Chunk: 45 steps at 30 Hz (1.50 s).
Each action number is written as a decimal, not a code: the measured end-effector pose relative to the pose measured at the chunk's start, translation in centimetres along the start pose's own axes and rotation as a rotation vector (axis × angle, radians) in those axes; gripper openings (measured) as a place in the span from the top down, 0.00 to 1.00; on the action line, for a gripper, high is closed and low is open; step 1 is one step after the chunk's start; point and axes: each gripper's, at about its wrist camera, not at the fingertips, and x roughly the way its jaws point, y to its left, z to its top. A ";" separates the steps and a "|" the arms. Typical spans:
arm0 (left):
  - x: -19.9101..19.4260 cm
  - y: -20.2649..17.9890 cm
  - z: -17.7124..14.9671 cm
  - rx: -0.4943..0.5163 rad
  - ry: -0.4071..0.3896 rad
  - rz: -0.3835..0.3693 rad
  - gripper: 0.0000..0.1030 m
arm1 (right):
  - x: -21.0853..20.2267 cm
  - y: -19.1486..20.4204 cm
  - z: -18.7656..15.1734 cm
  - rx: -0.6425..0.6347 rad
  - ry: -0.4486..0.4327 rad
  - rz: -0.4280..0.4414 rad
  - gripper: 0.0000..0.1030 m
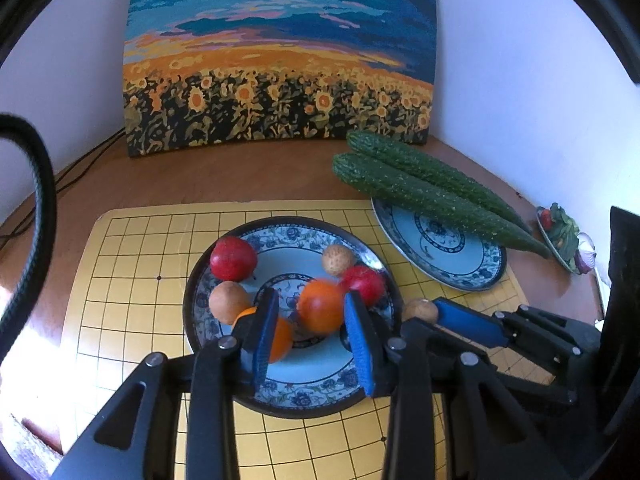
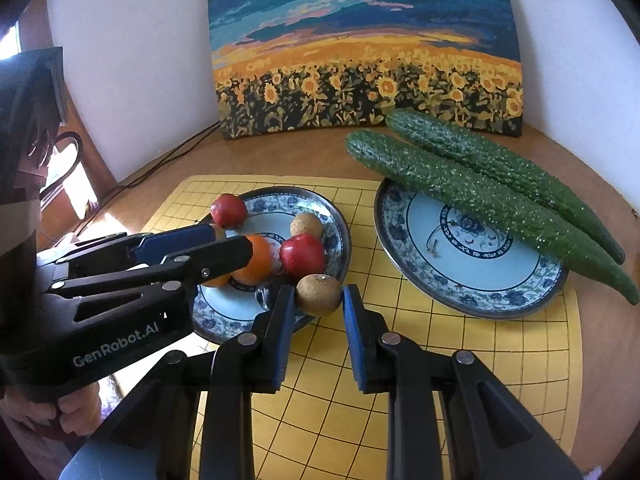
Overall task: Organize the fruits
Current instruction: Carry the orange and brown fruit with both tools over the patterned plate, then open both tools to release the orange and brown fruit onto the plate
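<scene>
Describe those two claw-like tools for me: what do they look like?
Both are matte black linkages with round silver pivot pins and two flat fingers faced with ribbed blue pads. The left gripper carries white "GenRobot.AI" lettering on its body. The right gripper looks the same build. A black ribbed cable loops nearby.

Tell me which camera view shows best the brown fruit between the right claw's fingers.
The right wrist view: the brown fruit sits whole between the open right claw. The left wrist view shows only its top behind the claw's finger.
</scene>
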 end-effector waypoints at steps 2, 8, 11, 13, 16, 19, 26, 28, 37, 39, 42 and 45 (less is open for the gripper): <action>0.0 0.0 0.0 -0.002 0.001 0.001 0.66 | 0.0 -0.1 0.0 0.003 0.000 0.002 0.75; -0.5 0.2 -0.2 -0.018 0.006 -0.002 0.66 | -0.2 0.1 0.0 0.005 -0.005 0.009 0.75; -0.9 0.4 -0.4 -0.023 0.008 -0.002 0.66 | -0.4 0.4 -0.1 0.001 -0.008 0.015 0.75; -1.3 0.6 -0.5 -0.027 0.007 -0.001 0.66 | -0.4 0.7 -0.1 -0.002 -0.008 0.019 0.75; -1.9 1.0 -0.7 -0.035 0.009 0.009 0.66 | -0.4 1.2 -0.2 -0.011 -0.005 0.027 0.75; -2.4 1.5 -1.1 -0.047 0.016 0.029 0.66 | -0.4 1.8 -0.4 -0.020 -0.001 0.038 0.75; -3.2 3.5 -2.4 -0.091 0.036 0.074 0.66 | -0.3 3.5 -0.9 -0.054 0.013 0.062 0.75; -3.2 4.1 -2.8 -0.104 0.043 0.089 0.66 | -0.1 3.8 -0.9 -0.060 0.016 0.064 0.75; -3.1 4.9 -4.2 -0.127 0.076 0.106 0.66 | 0.7 4.5 -1.2 -0.064 0.032 0.059 0.75; -3.1 5.0 -4.4 -0.128 0.079 0.105 0.66 | 0.8 4.5 -1.2 -0.061 0.034 0.055 0.75; -3.1 4.9 -4.6 -0.127 0.085 0.108 0.66 | 0.8 4.4 -1.1 -0.054 0.035 0.054 0.74; -3.2 4.9 -4.8 -0.126 0.091 0.104 0.66 | 0.5 4.4 -1.1 -0.046 0.029 0.047 0.65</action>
